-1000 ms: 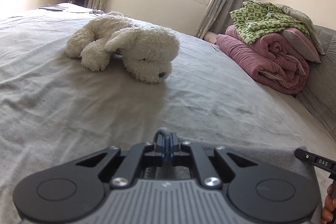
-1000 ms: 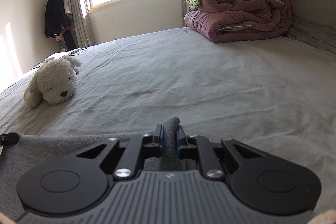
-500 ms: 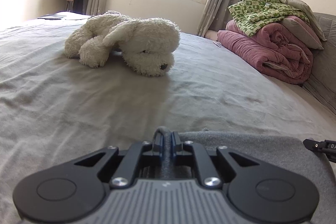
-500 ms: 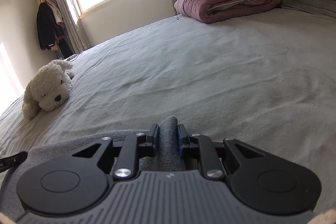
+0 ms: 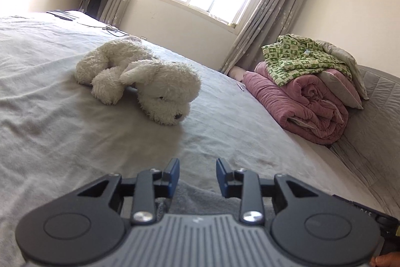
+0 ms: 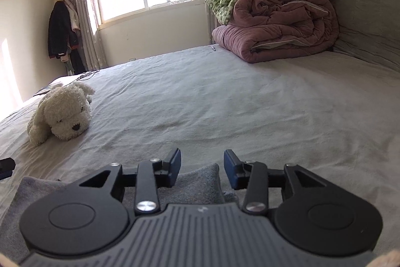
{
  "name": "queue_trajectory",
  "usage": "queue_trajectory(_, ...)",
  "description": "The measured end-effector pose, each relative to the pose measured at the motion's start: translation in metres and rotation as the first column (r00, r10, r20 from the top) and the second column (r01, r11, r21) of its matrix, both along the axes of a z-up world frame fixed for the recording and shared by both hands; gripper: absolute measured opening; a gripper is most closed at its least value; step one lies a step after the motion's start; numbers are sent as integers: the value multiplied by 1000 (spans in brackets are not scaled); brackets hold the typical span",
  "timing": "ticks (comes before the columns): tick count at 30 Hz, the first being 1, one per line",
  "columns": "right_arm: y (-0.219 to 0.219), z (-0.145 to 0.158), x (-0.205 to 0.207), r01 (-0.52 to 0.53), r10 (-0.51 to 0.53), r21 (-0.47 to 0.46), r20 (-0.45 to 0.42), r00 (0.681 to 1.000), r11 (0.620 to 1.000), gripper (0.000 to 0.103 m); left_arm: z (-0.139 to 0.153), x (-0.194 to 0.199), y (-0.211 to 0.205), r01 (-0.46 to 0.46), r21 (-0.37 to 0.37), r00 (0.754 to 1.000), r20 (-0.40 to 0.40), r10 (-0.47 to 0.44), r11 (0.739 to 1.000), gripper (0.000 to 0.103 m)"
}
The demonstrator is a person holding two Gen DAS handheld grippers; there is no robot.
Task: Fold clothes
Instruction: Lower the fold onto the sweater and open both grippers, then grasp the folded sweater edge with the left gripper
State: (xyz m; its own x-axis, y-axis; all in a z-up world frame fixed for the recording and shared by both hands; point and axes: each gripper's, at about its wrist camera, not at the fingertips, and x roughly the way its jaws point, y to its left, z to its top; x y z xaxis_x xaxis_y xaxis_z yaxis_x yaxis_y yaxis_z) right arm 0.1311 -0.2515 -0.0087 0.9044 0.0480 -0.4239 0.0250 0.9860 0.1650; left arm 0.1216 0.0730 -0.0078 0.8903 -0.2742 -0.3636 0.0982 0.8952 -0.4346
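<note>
Releasing the gray garment point(image 6: 197, 182): both sets of fingers have just been opening and now stand moderately apart, pads clear of the cloth. It lies flat on the bed point(image 6: 250, 104) at 6 o'clock beneath the left gripper point(image 5: 197, 177) and right gripper point(image 6: 202, 168), long axis spanning between them.

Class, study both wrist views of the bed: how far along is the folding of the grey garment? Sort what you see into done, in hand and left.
Done: the grey garment lies on the bed.

In hand: nothing. The left gripper and right gripper have just been opening; their pads stand apart, with cloth lying low between them.

Left: whether more folds are needed cannot be told; most of the garment is hidden.
</note>
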Motion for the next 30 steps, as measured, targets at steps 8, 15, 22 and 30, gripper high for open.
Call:
queue_trajectory(8,38,-16,12,-147,140,-80,-84,987,986,44,-32,20,-49,158,95,982,-120,-146,983,33)
queue_trajectory(15,0,-24,17,-55,58,28,-115,992,998,41,-34,20,-29,137,62,984,-126,-128,989,33)
queue_trajectory(22,-11,-20,13,13,-11,15,-117,993,1000,44,-26,19,3,87,-57,983,-157,-95,995,33)
queue_trajectory(30,-10,1,4,-84,96,129,-87,992,988,44,-13,12,37,100,-186,960,-242,-144,977,53)
